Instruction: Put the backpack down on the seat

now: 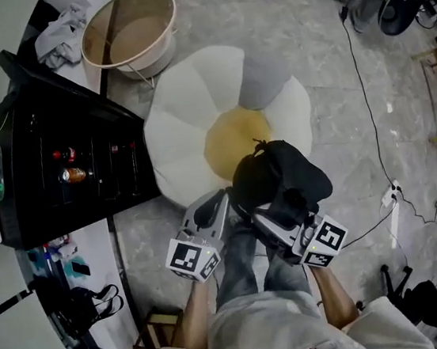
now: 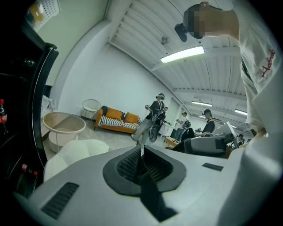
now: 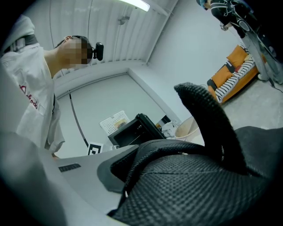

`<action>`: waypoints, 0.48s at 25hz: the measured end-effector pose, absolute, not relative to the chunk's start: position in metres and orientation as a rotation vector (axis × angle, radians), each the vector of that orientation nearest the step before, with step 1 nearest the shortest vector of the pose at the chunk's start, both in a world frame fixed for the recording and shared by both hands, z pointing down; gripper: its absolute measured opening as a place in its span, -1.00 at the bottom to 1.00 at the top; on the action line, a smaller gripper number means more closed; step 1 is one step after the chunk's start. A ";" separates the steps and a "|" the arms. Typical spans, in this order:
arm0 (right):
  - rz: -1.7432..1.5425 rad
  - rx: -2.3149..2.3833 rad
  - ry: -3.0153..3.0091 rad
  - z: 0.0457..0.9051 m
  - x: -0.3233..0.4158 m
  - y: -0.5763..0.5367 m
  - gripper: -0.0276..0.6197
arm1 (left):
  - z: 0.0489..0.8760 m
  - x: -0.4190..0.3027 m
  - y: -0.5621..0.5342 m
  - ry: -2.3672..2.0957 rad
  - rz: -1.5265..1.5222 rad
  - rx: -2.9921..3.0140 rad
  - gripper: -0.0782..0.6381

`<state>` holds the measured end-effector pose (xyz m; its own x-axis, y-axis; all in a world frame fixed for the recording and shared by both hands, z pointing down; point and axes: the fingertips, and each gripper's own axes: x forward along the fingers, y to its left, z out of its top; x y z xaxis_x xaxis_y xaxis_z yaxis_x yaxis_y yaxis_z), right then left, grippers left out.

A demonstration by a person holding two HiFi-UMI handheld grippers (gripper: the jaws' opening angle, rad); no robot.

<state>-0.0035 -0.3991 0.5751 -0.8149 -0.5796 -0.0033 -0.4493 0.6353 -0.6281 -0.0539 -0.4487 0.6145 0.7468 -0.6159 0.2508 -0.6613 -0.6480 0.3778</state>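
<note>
Left tool (image 1: 225, 199) pinches the strap (image 2: 149, 196) of the backpack (image 1: 282, 171), right tool (image 1: 263, 220) grips its mesh; flower-shaped seat (image 1: 188, 126) at twelve o'clock.

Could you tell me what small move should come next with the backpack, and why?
Probably lower the backpack and ease it a little forward onto the yellow middle of the seat, with both jaws shut. The left gripper and right gripper each clamp its black straps. In the head view it sits over the seat's near edge and does not seem to rest there yet.
</note>
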 end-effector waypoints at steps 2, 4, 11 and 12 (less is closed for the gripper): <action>-0.967 -0.840 2.638 0.592 -0.006 -0.388 -0.82 | 0.633 -0.053 -0.444 -0.973 0.155 2.489 -0.66; -0.994 -0.839 2.624 0.610 -0.009 -0.380 -0.82 | 0.652 -0.054 -0.443 -0.978 0.167 2.481 -0.66; -1.047 -0.806 2.642 0.653 -0.026 -0.360 -0.82 | 0.708 -0.062 -0.421 -0.961 0.201 2.419 -0.66; -1.055 -0.793 2.645 0.656 -0.027 -0.358 -0.82 | 0.712 -0.062 -0.418 -0.963 0.202 2.410 -0.66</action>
